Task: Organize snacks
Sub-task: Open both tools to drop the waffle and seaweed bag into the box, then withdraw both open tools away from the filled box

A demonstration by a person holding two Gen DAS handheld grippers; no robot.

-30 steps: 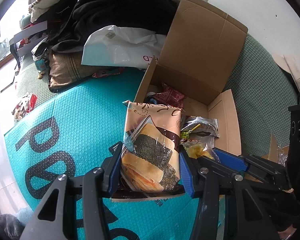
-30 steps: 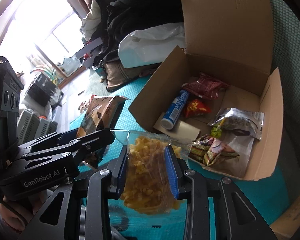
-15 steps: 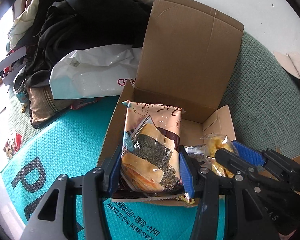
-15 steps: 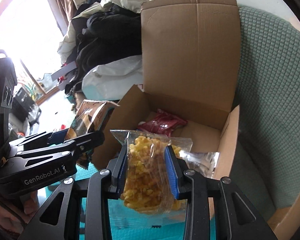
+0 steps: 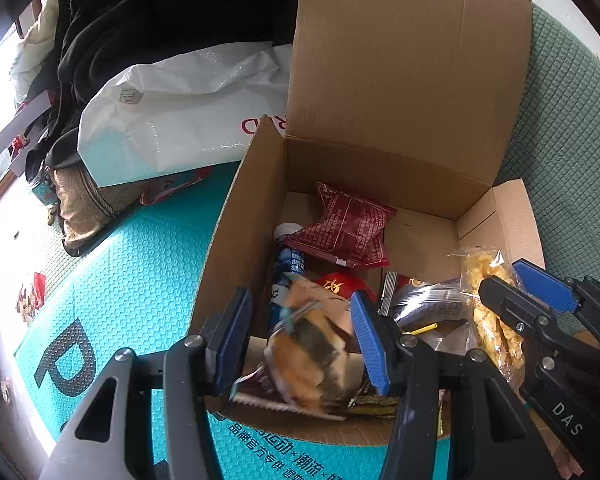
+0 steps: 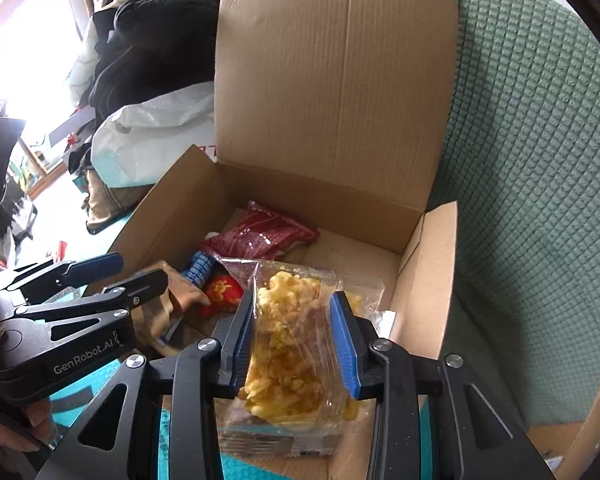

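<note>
Here both snacks were being dropped into the cardboard box [image 5: 236, 216]: the left hand-held gripper [image 5: 302, 344], spread, let its seaweed-cracker packet [image 5: 308, 356] fall blurred, while the right hand-held gripper [image 6: 292, 340] pinched the yellow-puff bag [image 6: 296, 344], needing release next.

Background's pretty messy: a heap of dark clothes [image 5: 148, 12] piled behind a crinkly white plastic bag [image 5: 180, 108], a teal bubble-textured mat with big black letters [image 5: 132, 280], plus a green quilted cushion [image 6: 540, 160] on the right.
</note>
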